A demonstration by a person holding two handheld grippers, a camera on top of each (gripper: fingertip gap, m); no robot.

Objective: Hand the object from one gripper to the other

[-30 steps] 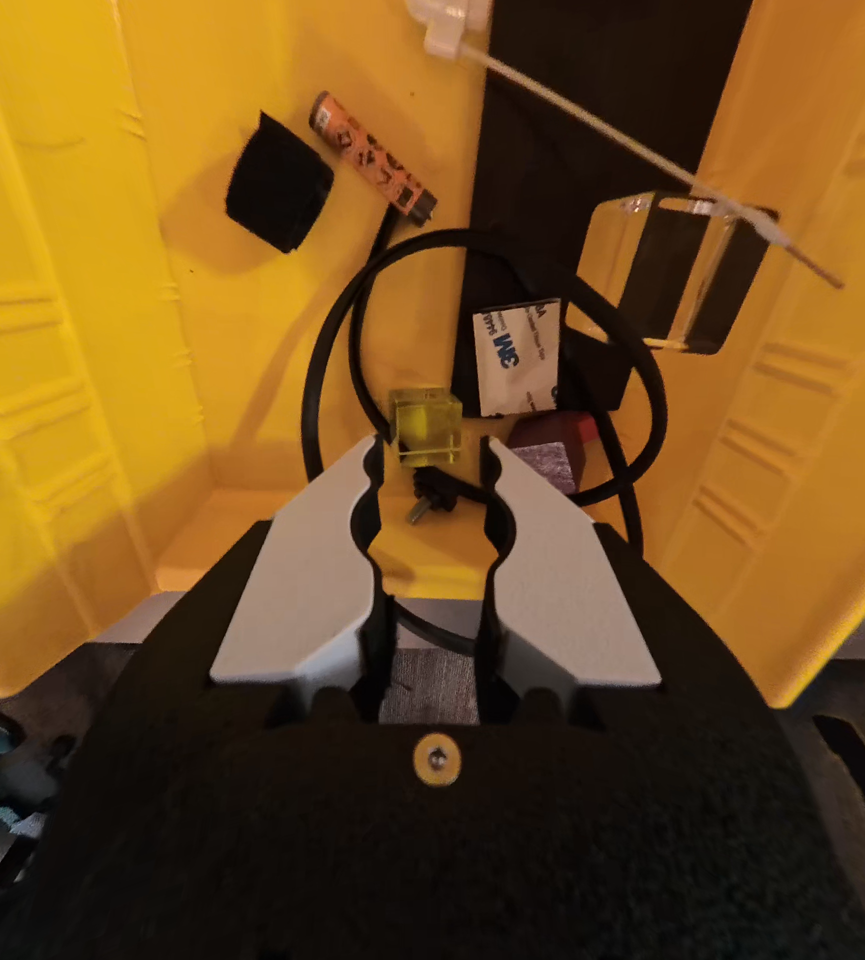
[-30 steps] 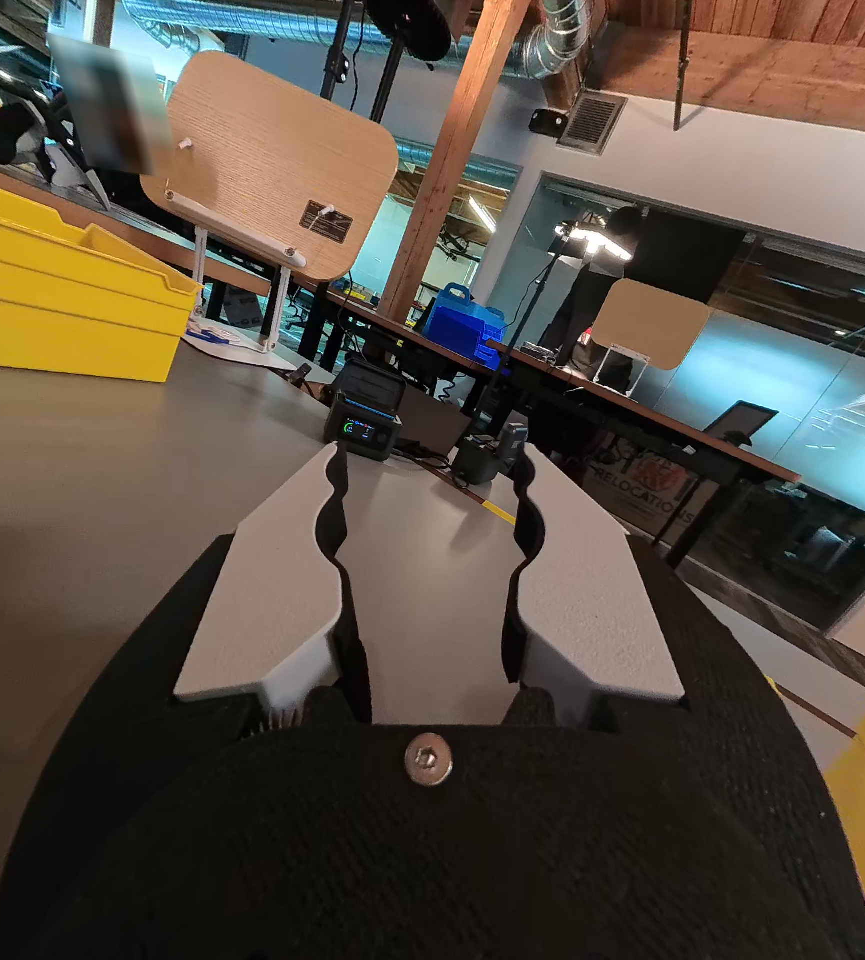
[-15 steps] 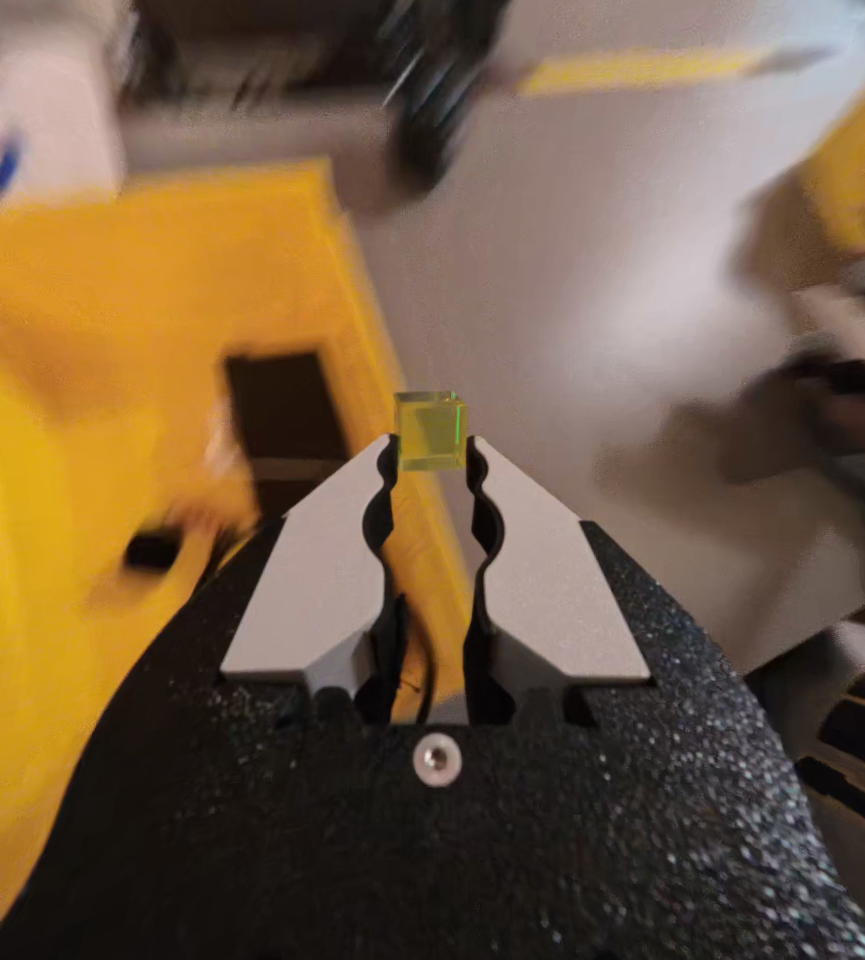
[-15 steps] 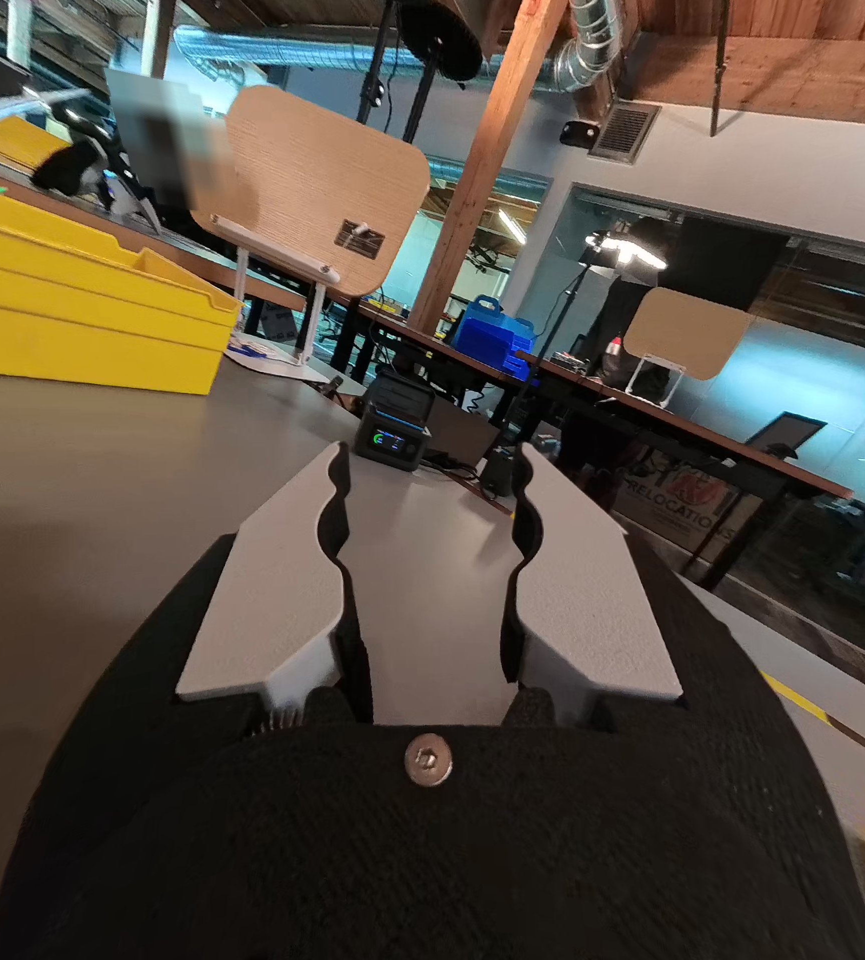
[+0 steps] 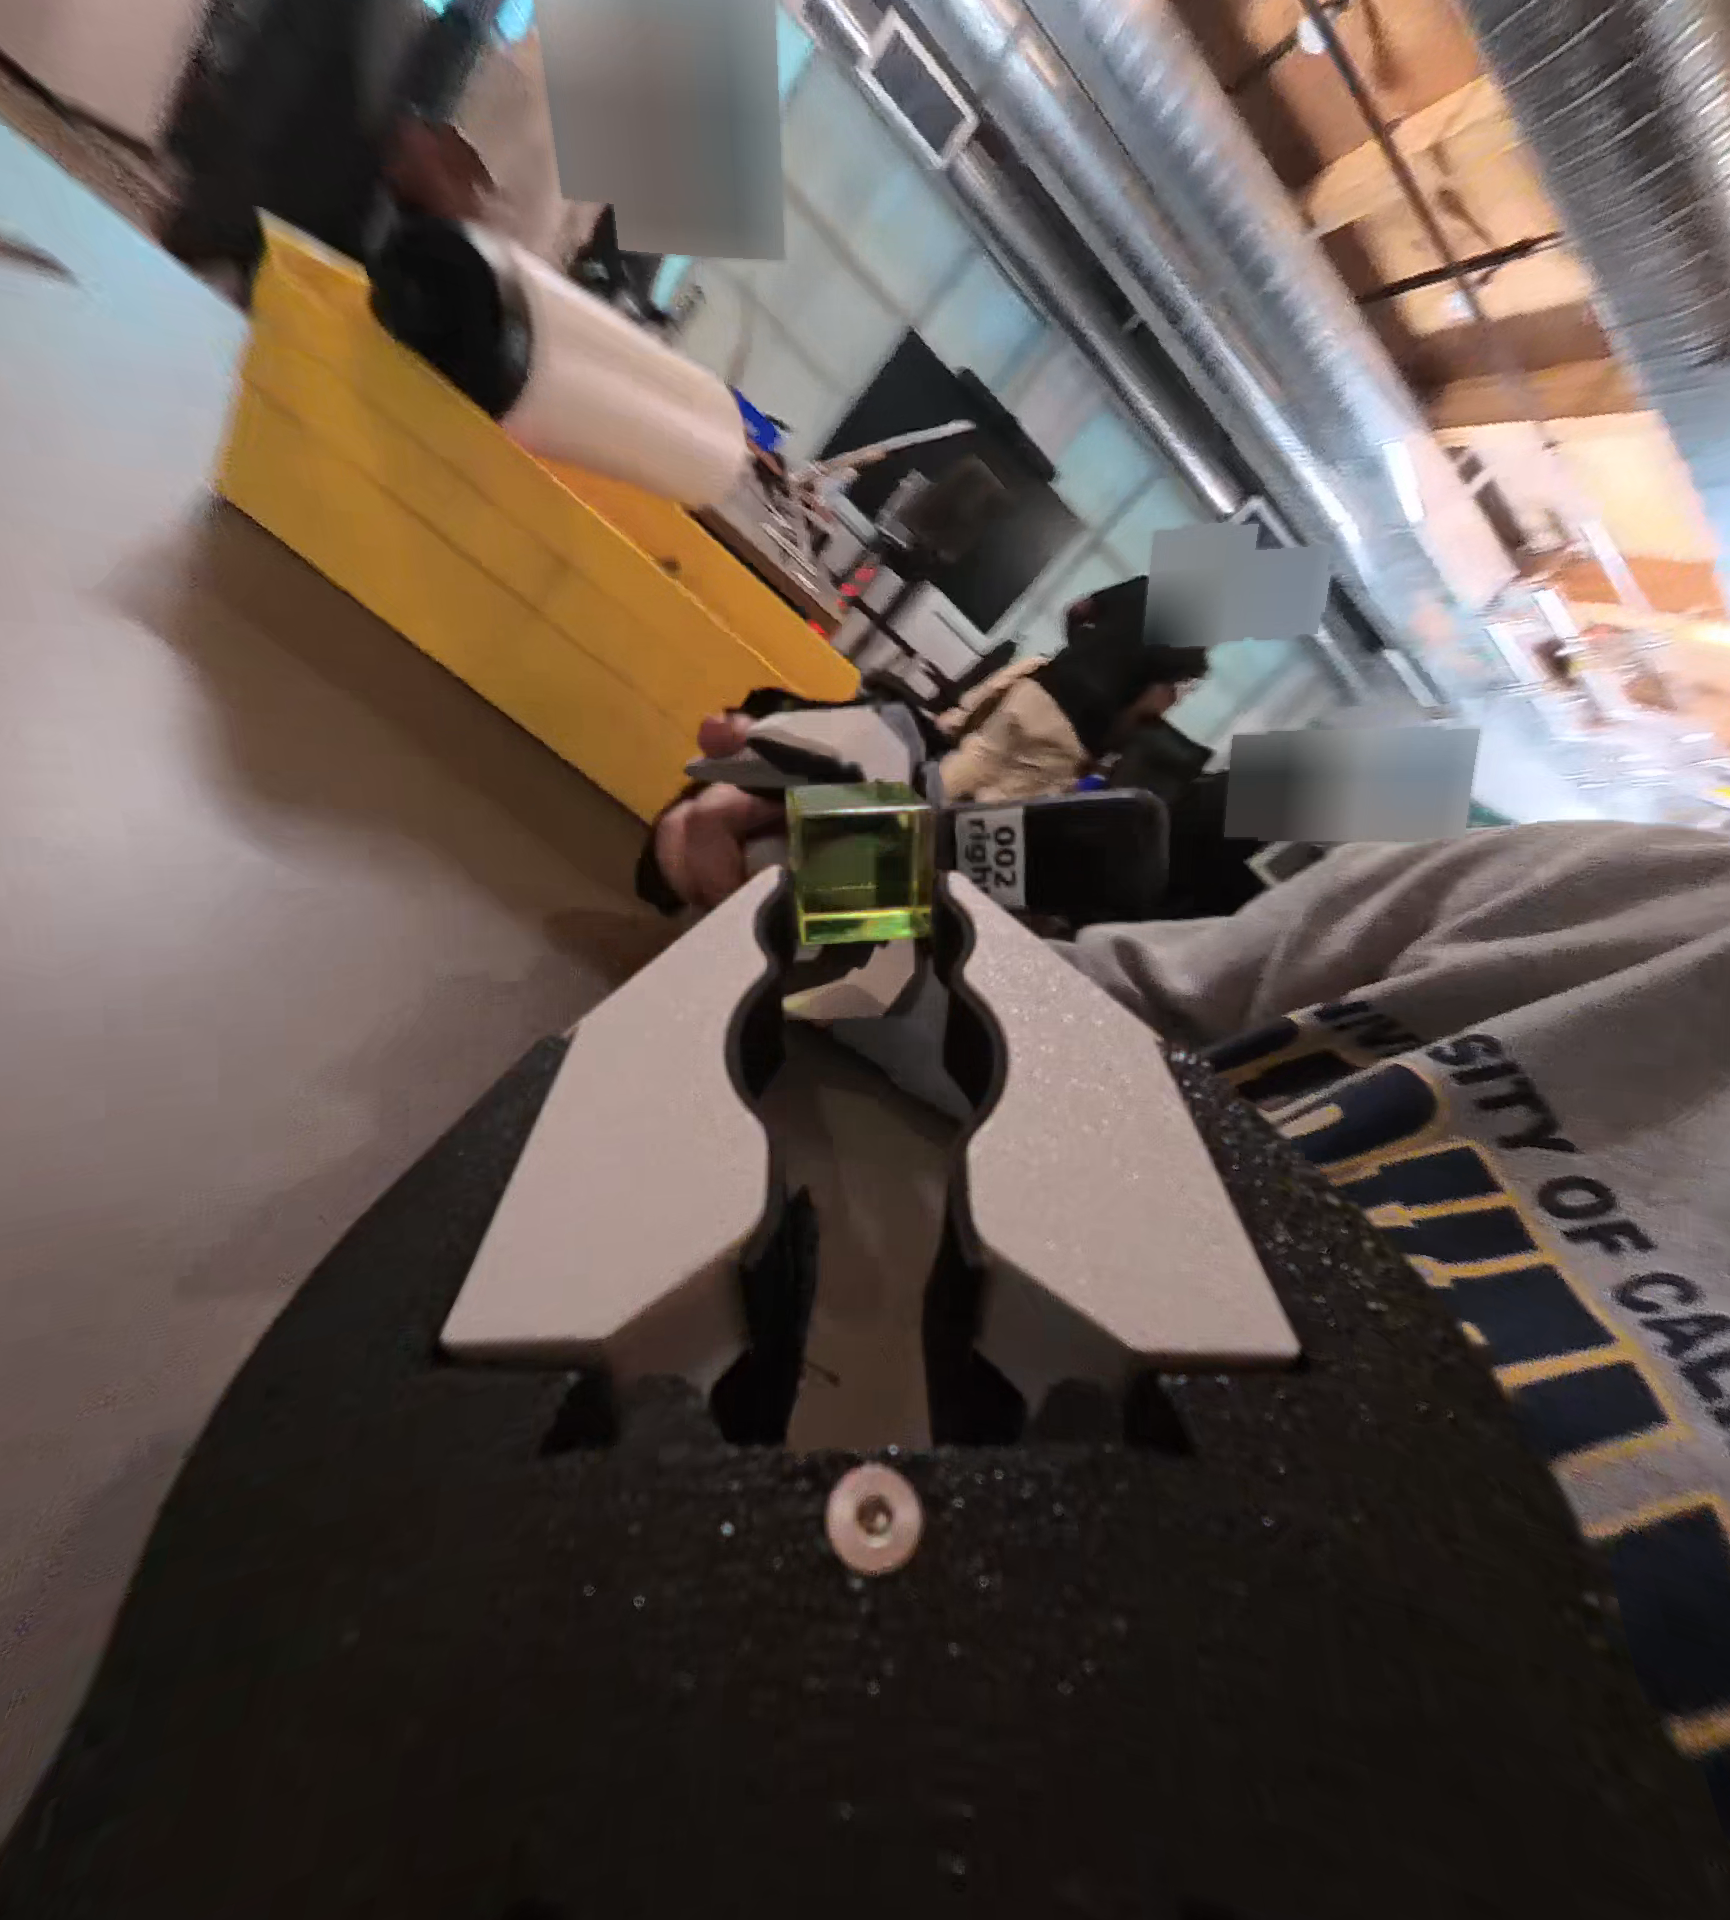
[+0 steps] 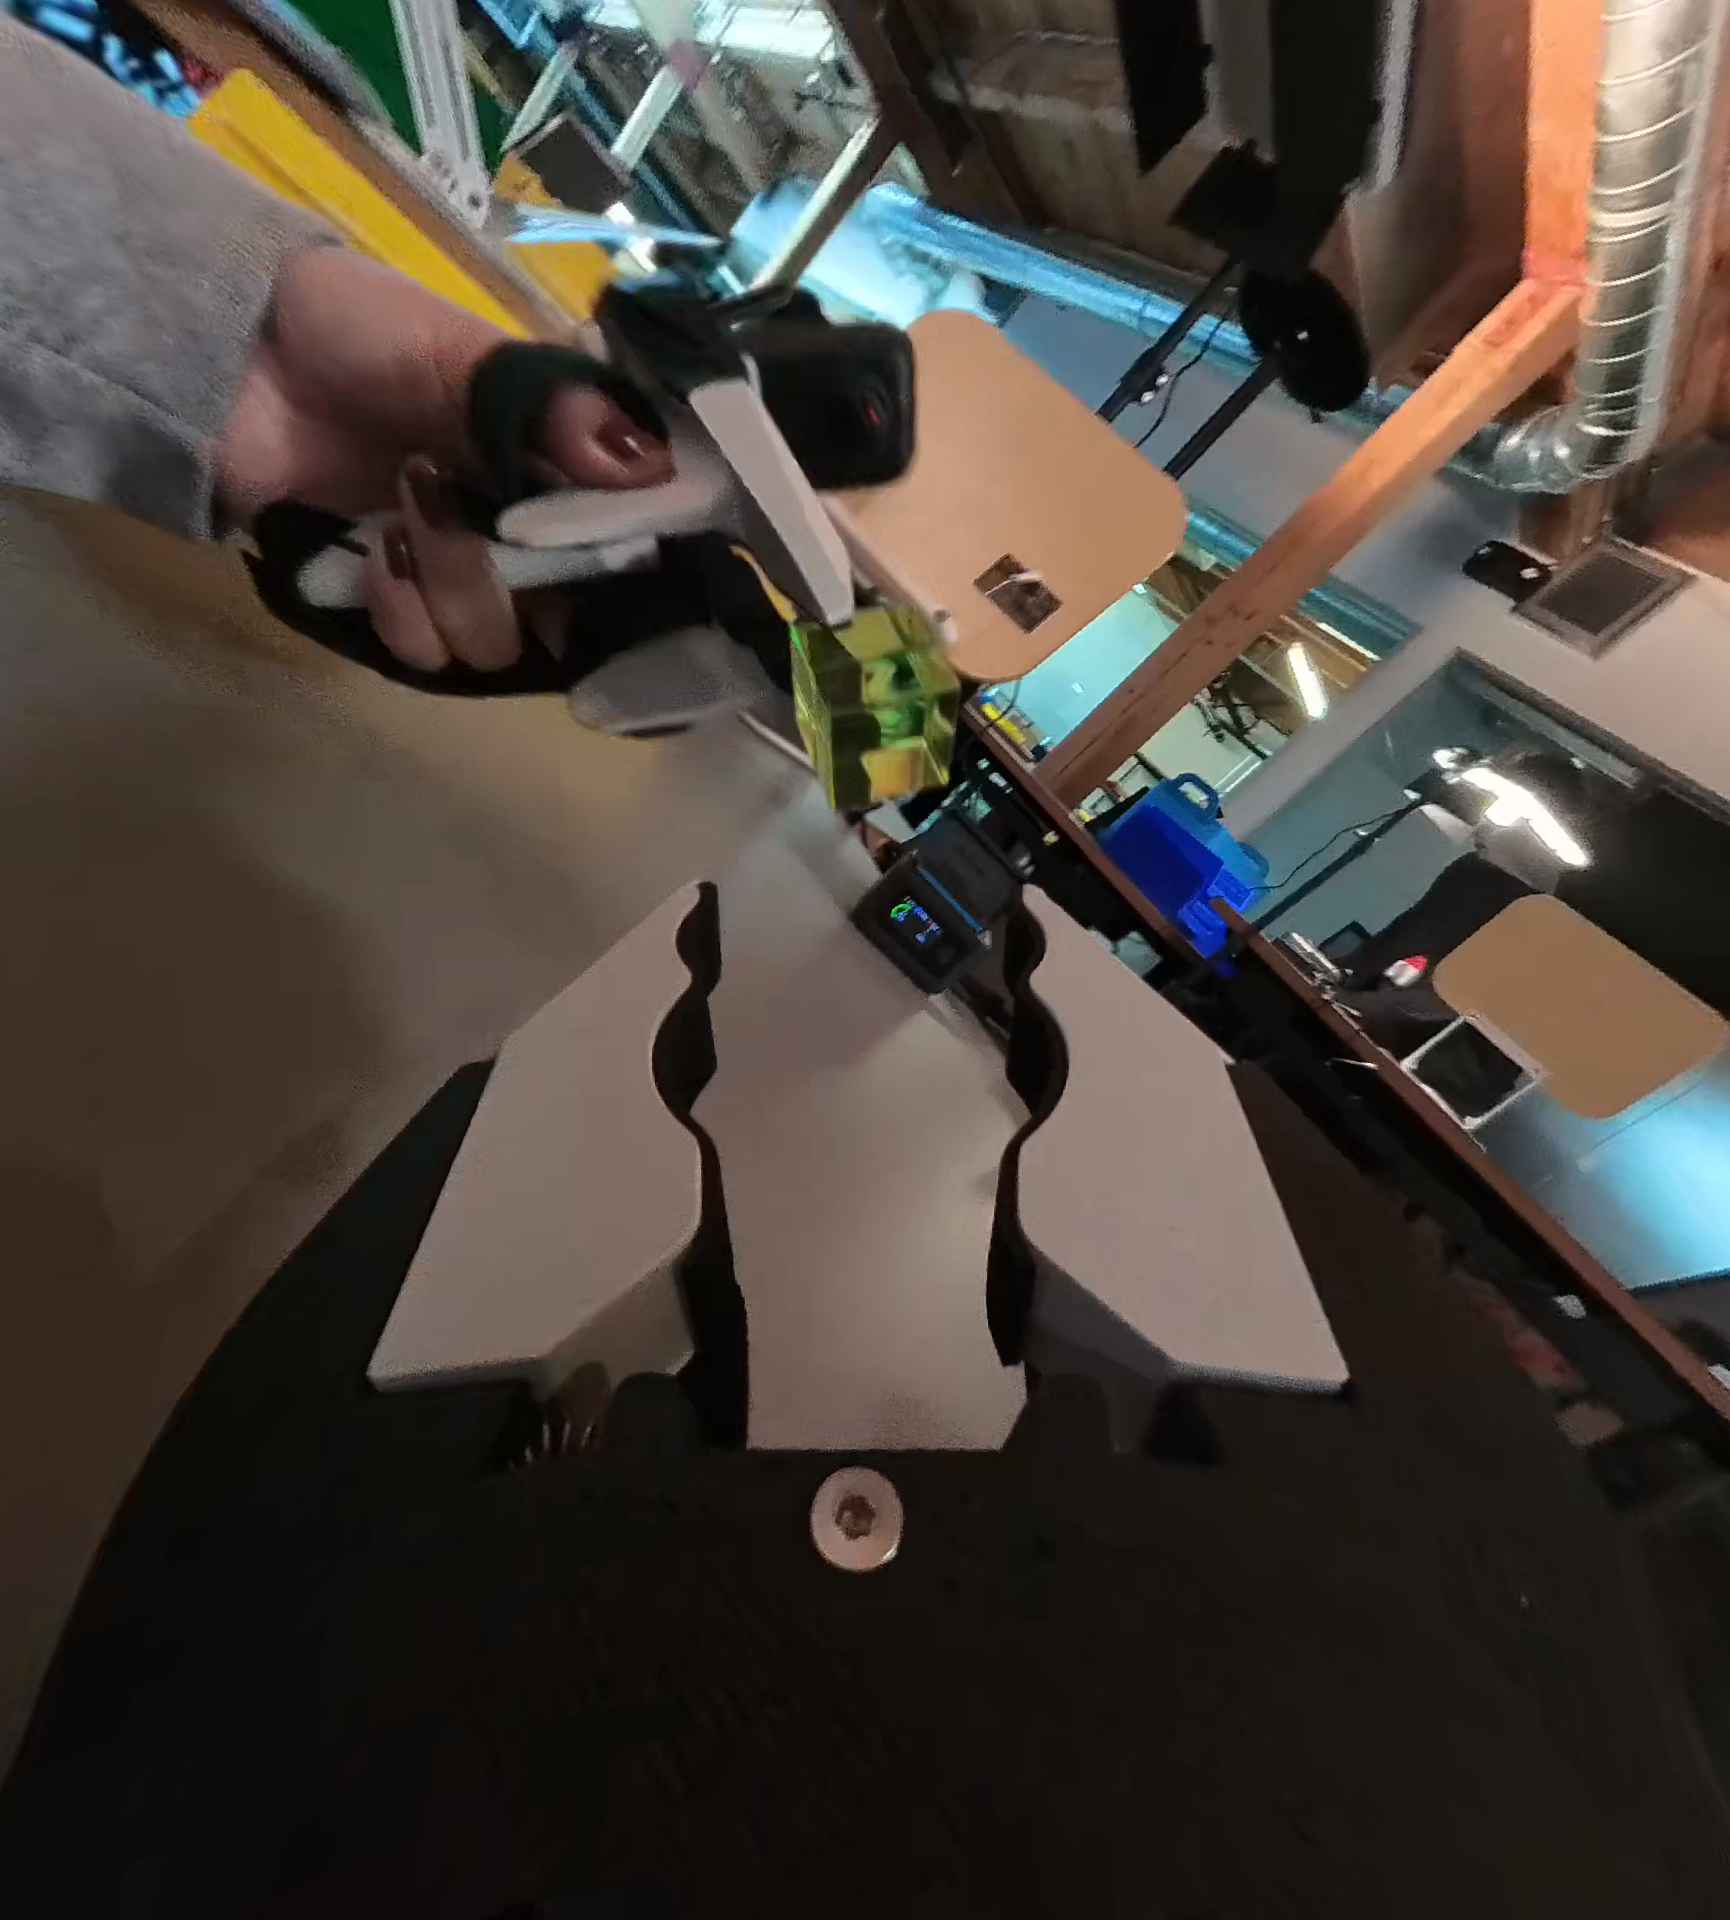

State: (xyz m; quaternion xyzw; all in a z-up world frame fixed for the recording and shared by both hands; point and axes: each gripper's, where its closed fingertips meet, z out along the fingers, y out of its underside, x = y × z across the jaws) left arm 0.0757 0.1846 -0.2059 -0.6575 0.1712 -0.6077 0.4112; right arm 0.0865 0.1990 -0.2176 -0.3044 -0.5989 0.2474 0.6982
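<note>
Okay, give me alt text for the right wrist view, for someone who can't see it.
The open right gripper points at a clear yellow-green cube pinched at the tips of the left gripper, held by a hand in a grey sleeve. The cube hangs above a grey table, not yet between the right gripper's fingers.

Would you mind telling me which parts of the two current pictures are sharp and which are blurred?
Left wrist view: the left tool and green cube are crisp; the yellow bin and room smear with motion. Right wrist view: the right tool is sharp; the hand is soft, lines bowed by the wide lens.
</note>
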